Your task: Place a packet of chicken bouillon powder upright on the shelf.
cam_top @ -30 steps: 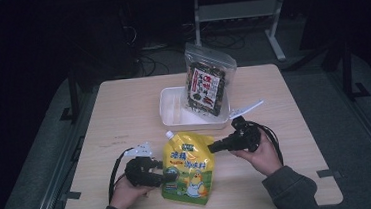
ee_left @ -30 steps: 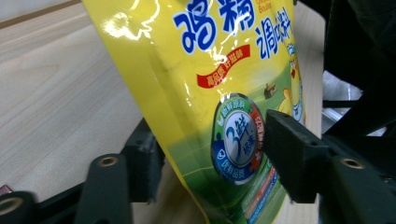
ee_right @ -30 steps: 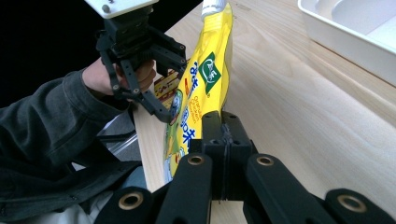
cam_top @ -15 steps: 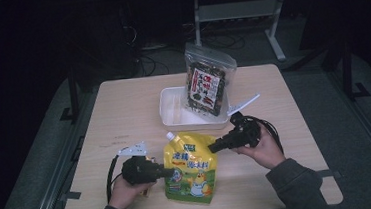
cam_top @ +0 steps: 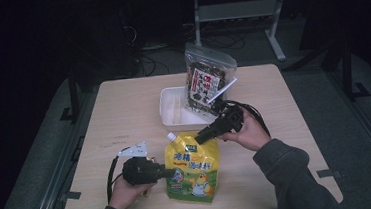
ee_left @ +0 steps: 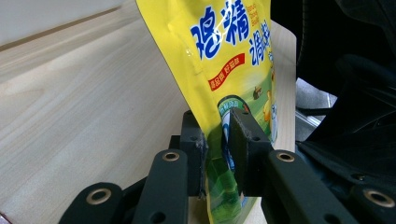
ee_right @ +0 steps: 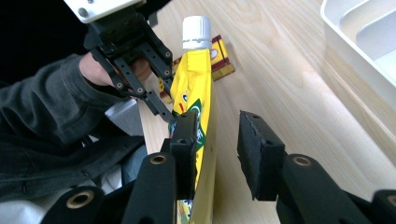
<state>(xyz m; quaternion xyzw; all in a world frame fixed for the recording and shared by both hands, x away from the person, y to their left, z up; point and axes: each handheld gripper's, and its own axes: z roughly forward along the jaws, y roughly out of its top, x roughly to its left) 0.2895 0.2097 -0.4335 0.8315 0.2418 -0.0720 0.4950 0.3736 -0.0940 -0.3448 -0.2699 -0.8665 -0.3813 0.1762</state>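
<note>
From the high view, a yellow spouted pouch (cam_top: 192, 170) stands near the front edge of the wooden table (cam_top: 123, 109), between the person's two hands. The left gripper (cam_top: 170, 173) comes at the pouch's lower left edge, and the right gripper (cam_top: 199, 137) hovers at its upper right corner, just in front of the white tray (cam_top: 170, 110). A clear zip bag of dark snacks (cam_top: 205, 80) leans in the tray's far right end.

The left gripper view gives what the high view cannot: both black pads are clenched on the pouch's (ee_left: 224, 70) side seam near the green band at its bottom, pinching the film flat between them. Bare tabletop runs off to the left of the pouch in that view.

The right gripper view looks along the pouch's (ee_right: 196, 93) thin edge up to its white screw cap (ee_right: 196, 31). Here the right gripper's (ee_right: 215, 144) jaws have just been opening: the left pad lies against the pouch's face while the right pad stands clear of it, with table showing in the gap, so the pouch is released on this side. Beyond the cap the left gripper (ee_right: 170, 116) shows with the person's hand (ee_right: 100, 67) behind it, and the tray's (ee_right: 355, 42) corner sits at upper right.

Open room lies across the table's left half and its far left corner; the right side has a bare strip beside the tray.
</note>
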